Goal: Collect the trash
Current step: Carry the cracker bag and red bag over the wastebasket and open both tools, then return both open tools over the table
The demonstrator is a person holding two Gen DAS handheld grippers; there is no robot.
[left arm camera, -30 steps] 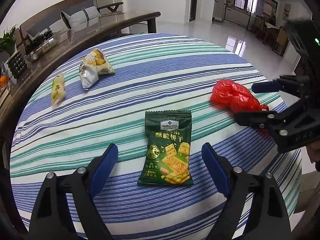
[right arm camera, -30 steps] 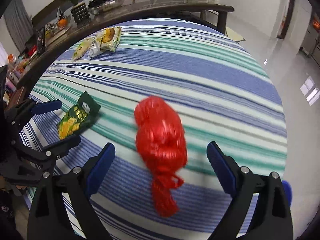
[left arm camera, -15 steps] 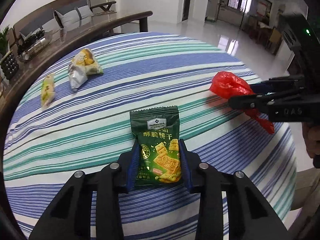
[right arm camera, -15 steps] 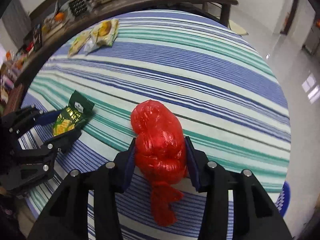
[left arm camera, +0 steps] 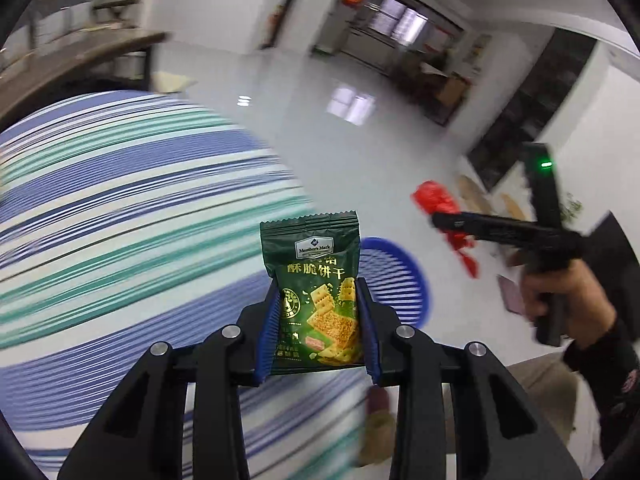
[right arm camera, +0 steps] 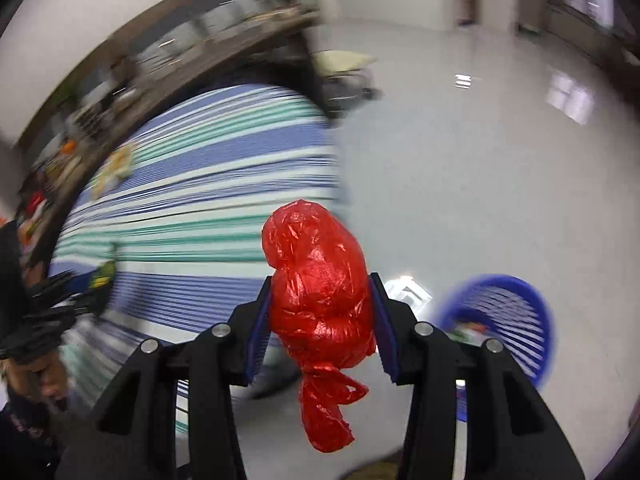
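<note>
Blurring past: striped tablecloth [left arm camera: 120, 208], blue basket [right arm camera: 516, 320], glossy floor [right arm camera: 460, 180].

A dark green cracker packet [left arm camera: 316, 292] with white lettering and pictured square crackers stands upright, pinched at its lower half between the left claw's [left arm camera: 317, 332] blue pads, lifted above the striped table's [left arm camera: 120, 208] edge. A crumpled red plastic bag [right arm camera: 320, 292], knotted with a loose tail hanging down, is squeezed in the right claw [right arm camera: 320, 328] over the floor. A blue slatted basket [right arm camera: 508, 320] sits on the floor just beside it.
</note>
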